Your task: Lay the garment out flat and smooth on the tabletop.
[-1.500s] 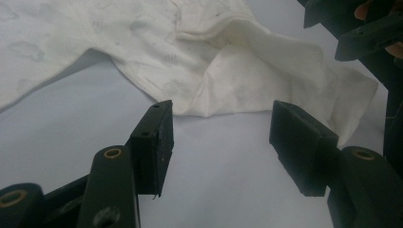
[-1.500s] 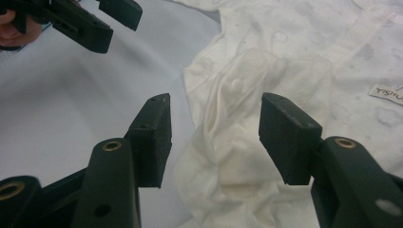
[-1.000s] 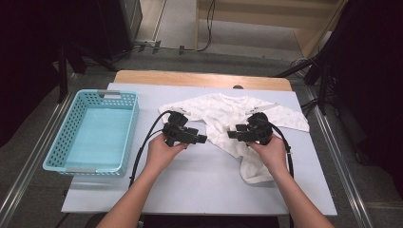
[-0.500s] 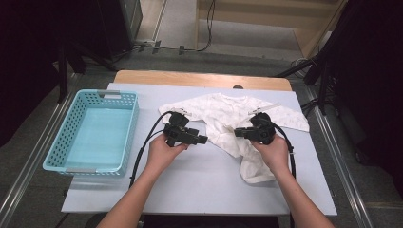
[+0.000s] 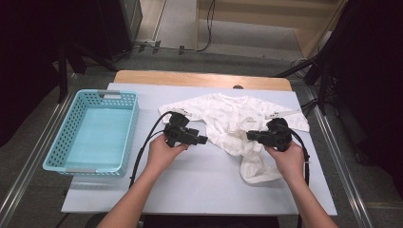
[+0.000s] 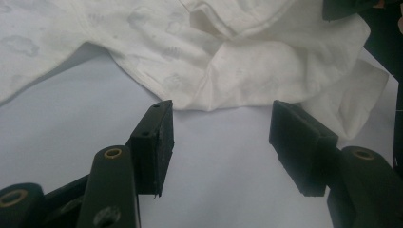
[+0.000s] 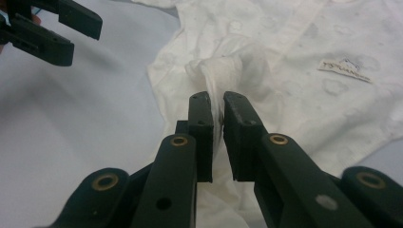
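Note:
A white baby garment (image 5: 228,114) lies spread on the pale table (image 5: 199,180), with one part trailing toward the front right. My right gripper (image 5: 250,136) has just been closing and is now shut on a bunched fold of the cloth (image 7: 223,71). In the right gripper view its jaws (image 7: 216,107) pinch that fold between the pads. My left gripper (image 5: 202,139) rests on the table just left of the garment, open. In the left gripper view it (image 6: 221,128) faces the garment's hem (image 6: 228,61) with bare table between its fingers.
A light-blue plastic basket (image 5: 57,147) stands at the table's left side with nothing in it. A wooden strip (image 5: 199,78) runs along the far edge. Cables trail from both grippers toward the person. Bare table lies in front of the hands.
The right gripper's jaws closed on a fold of the garment and the hand moved right, drawing the cloth with it. The left gripper stayed where it was.

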